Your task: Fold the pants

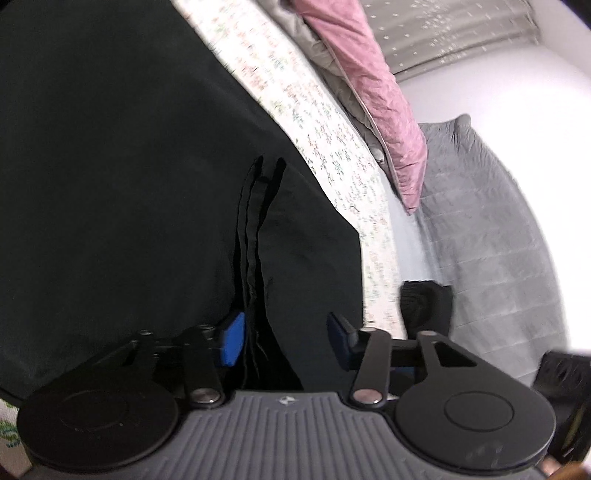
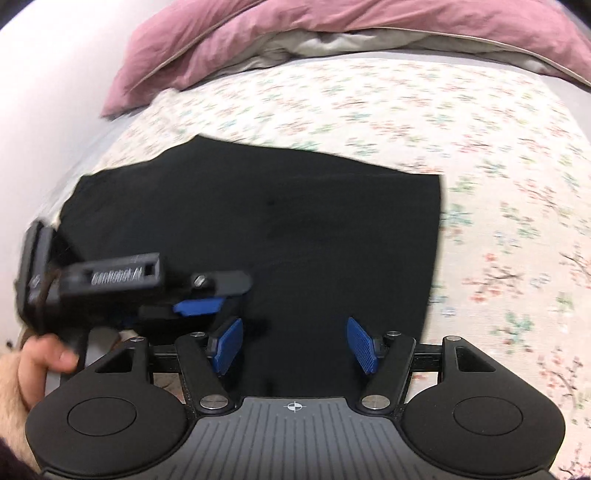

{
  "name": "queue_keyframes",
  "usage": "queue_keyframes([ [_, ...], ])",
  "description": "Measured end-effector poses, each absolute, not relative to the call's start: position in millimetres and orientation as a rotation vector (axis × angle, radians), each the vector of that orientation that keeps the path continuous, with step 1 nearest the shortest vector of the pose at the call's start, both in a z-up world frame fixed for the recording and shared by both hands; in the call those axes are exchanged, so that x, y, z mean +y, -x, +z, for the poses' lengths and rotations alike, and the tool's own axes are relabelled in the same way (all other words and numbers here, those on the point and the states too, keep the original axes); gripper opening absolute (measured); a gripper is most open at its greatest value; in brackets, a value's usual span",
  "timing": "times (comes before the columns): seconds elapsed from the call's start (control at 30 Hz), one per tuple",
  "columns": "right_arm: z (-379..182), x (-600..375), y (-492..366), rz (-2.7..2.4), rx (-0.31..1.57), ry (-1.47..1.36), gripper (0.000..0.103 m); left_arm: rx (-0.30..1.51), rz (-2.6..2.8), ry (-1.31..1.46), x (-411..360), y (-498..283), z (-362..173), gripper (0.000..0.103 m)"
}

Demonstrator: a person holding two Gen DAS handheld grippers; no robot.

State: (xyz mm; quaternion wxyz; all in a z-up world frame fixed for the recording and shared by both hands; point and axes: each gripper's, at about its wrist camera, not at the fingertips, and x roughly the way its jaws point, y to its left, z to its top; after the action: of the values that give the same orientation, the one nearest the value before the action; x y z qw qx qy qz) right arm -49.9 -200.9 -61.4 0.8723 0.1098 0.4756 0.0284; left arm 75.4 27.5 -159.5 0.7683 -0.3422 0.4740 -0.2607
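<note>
The black pants lie folded in a flat, roughly rectangular stack on the floral bed sheet. My right gripper hovers over the near edge of the pants with its blue pads wide apart and nothing pinched. In the left wrist view the pants fill the left half. Several layered fabric edges run between the blue pads of my left gripper, whose jaws stand apart around them. The left gripper also shows at the pants' near left corner, held by a person's hand.
A pink duvet is bunched at the far end of the bed, over a grey layer. A white wall runs along the bed's left side. Beside the bed are a grey quilted cover and a dark object.
</note>
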Motion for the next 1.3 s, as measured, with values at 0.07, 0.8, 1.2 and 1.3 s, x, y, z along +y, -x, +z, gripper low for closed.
queue_keyframes([
  [0.07, -60, -207, 47, 0.038, 0.982, -0.238, 0.063, 0.997, -0.551, 0.663, 20, -71, -156, 0.049],
  [0.8, -82, -159, -65, 0.116, 1.117, -0.09, 0.069, 0.719, -0.644, 0.076, -29, -43, -131, 0.023],
  [1.2, -93, -164, -70, 0.086, 1.117, -0.01, 0.003, 0.86, -0.682, 0.169, -20, -49, -138, 0.027],
  [1.3, -85, -173, -66, 0.081, 1.081, -0.06, 0.002, 0.906, -0.71, 0.219, -16, -50, -142, 0.031],
])
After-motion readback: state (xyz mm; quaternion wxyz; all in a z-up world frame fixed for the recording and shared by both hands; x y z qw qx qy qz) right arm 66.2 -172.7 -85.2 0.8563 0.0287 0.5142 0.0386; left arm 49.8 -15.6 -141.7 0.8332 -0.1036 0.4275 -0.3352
